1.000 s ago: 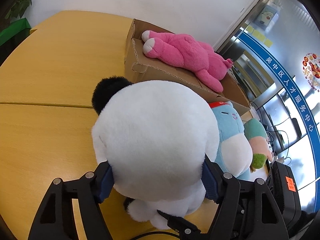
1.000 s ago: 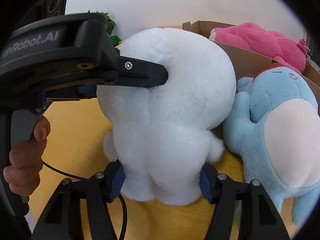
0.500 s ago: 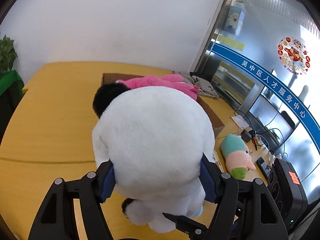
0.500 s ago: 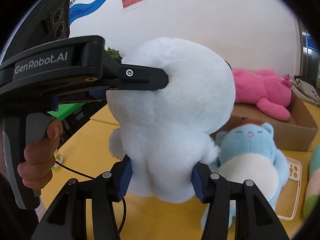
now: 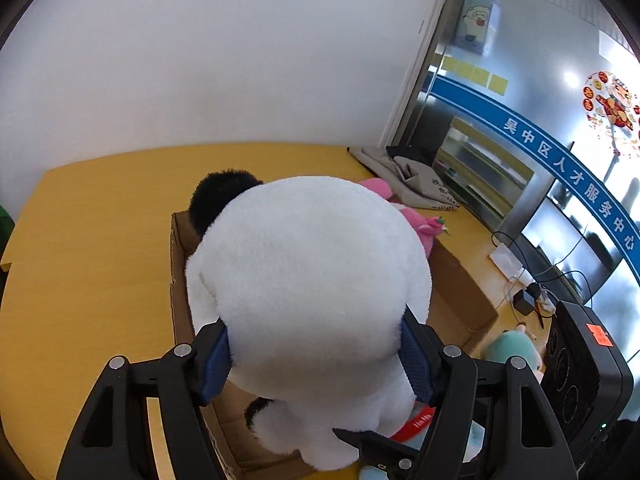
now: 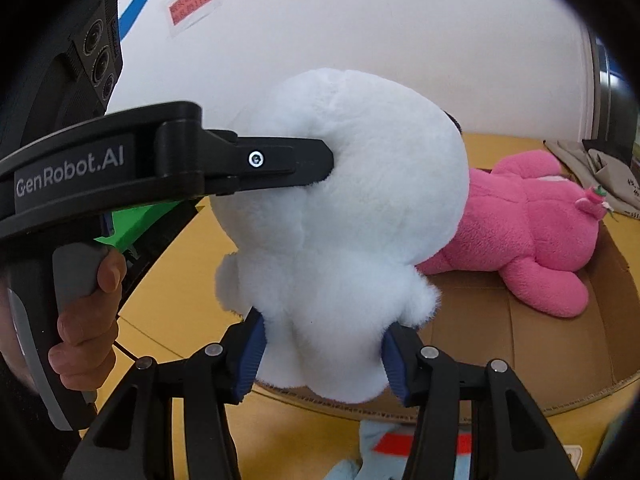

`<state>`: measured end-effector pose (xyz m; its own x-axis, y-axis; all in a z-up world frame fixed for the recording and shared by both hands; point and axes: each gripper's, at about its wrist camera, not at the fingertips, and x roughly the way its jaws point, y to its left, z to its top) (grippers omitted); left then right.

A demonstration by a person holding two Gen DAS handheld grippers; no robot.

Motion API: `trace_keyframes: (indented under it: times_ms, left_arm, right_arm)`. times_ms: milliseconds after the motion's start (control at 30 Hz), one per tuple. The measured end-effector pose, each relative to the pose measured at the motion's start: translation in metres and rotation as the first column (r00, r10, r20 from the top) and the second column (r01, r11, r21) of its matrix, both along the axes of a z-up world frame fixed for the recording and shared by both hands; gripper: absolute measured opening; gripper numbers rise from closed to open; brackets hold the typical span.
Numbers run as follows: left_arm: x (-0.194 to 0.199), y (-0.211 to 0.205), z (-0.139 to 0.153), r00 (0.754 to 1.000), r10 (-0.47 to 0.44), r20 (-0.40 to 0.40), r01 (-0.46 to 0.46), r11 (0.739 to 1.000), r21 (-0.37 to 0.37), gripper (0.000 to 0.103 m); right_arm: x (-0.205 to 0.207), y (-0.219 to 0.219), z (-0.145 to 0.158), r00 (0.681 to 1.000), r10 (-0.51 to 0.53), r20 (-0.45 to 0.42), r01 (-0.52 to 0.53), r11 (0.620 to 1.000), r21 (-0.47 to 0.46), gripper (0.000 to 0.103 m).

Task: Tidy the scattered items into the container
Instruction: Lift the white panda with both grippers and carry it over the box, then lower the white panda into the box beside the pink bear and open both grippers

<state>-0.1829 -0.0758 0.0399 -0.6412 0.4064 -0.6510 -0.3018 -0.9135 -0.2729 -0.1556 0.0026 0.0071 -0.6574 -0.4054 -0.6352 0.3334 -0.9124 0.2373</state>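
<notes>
Two black hand-held grippers clamped on one big white fluffy plush toy with a black ear (image 5: 308,280). Left gripper (image 5: 316,354) pinching the round head from both sides, blue ribbed pads (image 5: 216,360) sunk into the fur. Right gripper (image 6: 322,350) squeezing the lower body, blue pads (image 6: 250,354) pressed into the white pile on either side. Held off the surface, above the open brown cardboard box (image 5: 460,280), roughly over its near half. Inside the box, at the far end, a bright pink plush animal (image 6: 528,236) lying on its belly, limbs spread across the cardboard floor. From the right wrist view, a finger of the left gripper (image 6: 256,164) dug into the white head, with the bare hand (image 6: 86,320) wrapped round its grey handle. Below the box's near edge, partly hidden, a pale blue plush with a red patch (image 6: 400,444) lying on the yellow wooden table (image 5: 92,248). Further right on the table, a small mint-green plush (image 5: 512,348), just beside a black speaker-like device with an orange sticker (image 5: 580,372). Grey folded cloth (image 5: 408,178) at the table's far edge, near the glass wall.
</notes>
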Motion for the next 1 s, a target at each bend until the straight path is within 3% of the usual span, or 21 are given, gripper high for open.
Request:
trace_keyframes:
  times_ms: [133, 200, 300, 400, 600, 667, 800, 1000]
  left_arm:
    - [-0.038, -0.006, -0.058, 0.99, 0.051, 0.132, -0.049, 0.999, -0.022, 0.076]
    - [-0.039, -0.014, -0.076, 0.988, 0.055, 0.146, -0.054, 0.998, -0.009, 0.078]
    - [-0.03, -0.023, -0.084, 0.987, 0.055, 0.152, -0.058, 0.998, 0.014, 0.079]
    - [-0.024, -0.024, -0.082, 0.984, 0.072, 0.16, -0.071, 0.997, -0.009, 0.081]
    - [-0.011, -0.024, -0.072, 0.974, 0.157, 0.162, -0.155, 0.988, -0.027, 0.088]
    - [0.006, -0.022, -0.063, 0.971, 0.2, 0.131, -0.195, 0.979, -0.052, 0.087]
    - [0.037, -0.029, -0.063, 0.975, 0.209, 0.082, -0.198, 0.972, -0.123, 0.087]
    - [0.06, -0.022, -0.092, 0.973, 0.173, 0.152, -0.151, 0.977, -0.148, 0.086]
  right_arm:
    - [-0.035, -0.01, -0.044, 0.99, -0.016, 0.138, 0.015, 1.0, 0.005, 0.051]
    - [-0.048, -0.015, -0.066, 0.976, -0.018, 0.216, 0.018, 1.0, 0.003, 0.051]
    - [-0.056, -0.017, -0.078, 0.962, -0.024, 0.271, 0.026, 1.0, -0.004, 0.051]
    - [-0.057, -0.022, -0.08, 0.95, -0.011, 0.313, 0.013, 1.0, -0.004, 0.053]
    - [-0.033, -0.017, -0.073, 0.955, 0.004, 0.296, -0.004, 1.0, 0.0, 0.065]
    - [-0.017, -0.005, -0.059, 0.971, 0.002, 0.237, -0.004, 1.0, 0.007, 0.08]
    - [0.01, 0.031, -0.039, 0.992, -0.002, 0.128, -0.005, 0.999, 0.053, 0.08]
    - [-0.001, 0.107, -0.056, 0.971, -0.168, 0.172, 0.133, 0.971, 0.2, 0.08]
